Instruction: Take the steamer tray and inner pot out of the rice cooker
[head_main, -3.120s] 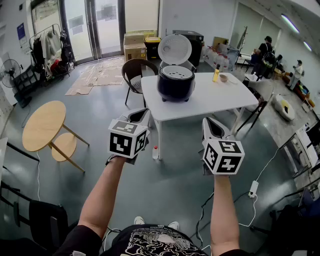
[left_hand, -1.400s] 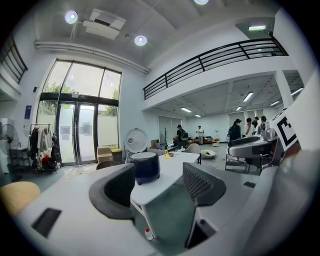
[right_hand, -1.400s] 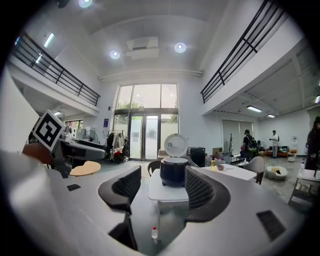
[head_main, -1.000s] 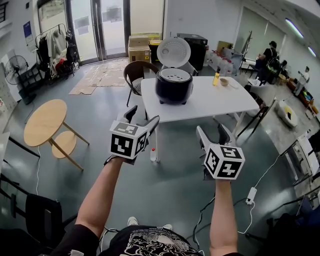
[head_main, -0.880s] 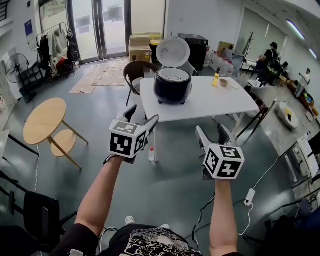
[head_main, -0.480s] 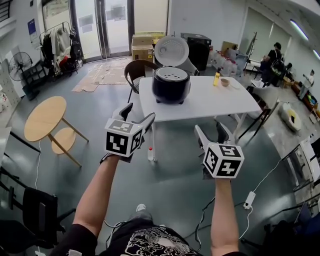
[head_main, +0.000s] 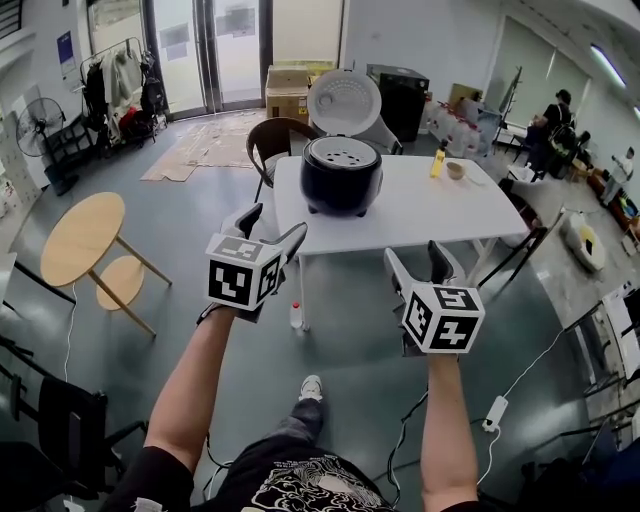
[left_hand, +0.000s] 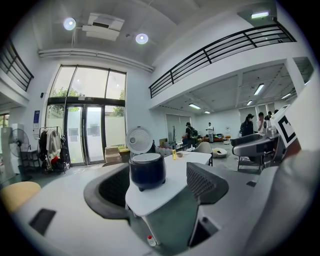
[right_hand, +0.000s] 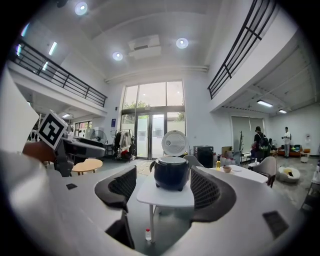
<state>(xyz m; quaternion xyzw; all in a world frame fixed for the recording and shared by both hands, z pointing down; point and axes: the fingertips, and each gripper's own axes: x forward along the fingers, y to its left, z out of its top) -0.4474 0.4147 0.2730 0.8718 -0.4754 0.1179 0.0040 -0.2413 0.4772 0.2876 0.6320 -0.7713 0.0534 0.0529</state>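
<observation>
A black rice cooker stands on the left part of a white table, with its white lid raised. A pale perforated steamer tray shows in its top; the inner pot is hidden. My left gripper and right gripper are held in mid-air over the floor, well short of the table. Both are open and empty. The left gripper view frames the cooker between open jaws, and so does the right gripper view, where the cooker sits far ahead.
A brown chair stands behind the table. Two round wooden tables are at the left. A small bottle stands on the floor by a table leg. A yellow bottle and a bowl are on the table. Cables trail on the floor at the right.
Both grippers have come closer to the table, and the cooker looks nearer. A foot has stepped forward below. The jaws stand as wide as before.
</observation>
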